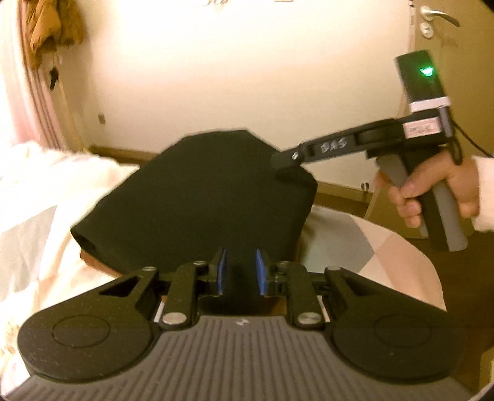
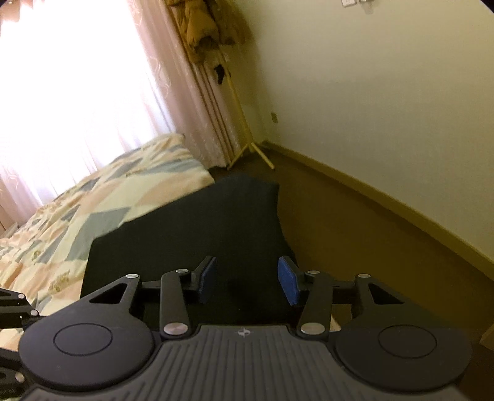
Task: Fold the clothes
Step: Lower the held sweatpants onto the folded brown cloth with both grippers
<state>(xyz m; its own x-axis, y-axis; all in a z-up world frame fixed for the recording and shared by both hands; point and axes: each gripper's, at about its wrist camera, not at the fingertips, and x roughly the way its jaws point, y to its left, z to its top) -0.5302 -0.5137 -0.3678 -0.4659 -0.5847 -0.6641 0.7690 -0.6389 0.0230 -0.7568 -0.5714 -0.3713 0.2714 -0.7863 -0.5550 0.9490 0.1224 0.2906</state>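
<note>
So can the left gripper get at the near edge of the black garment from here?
Probably yes. The left gripper is open, the black garment lies right ahead between its fingers, and the right gripper sits off at the far right corner.

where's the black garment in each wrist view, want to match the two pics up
Left wrist view: the black garment fills the centre, lying on the patterned quilt just beyond the left gripper.
Right wrist view: the black garment sits centre and lower centre, ahead of the right gripper, with the quilt to its left.
Shared landmark: the brown coat hanging beside the curtain.
</note>
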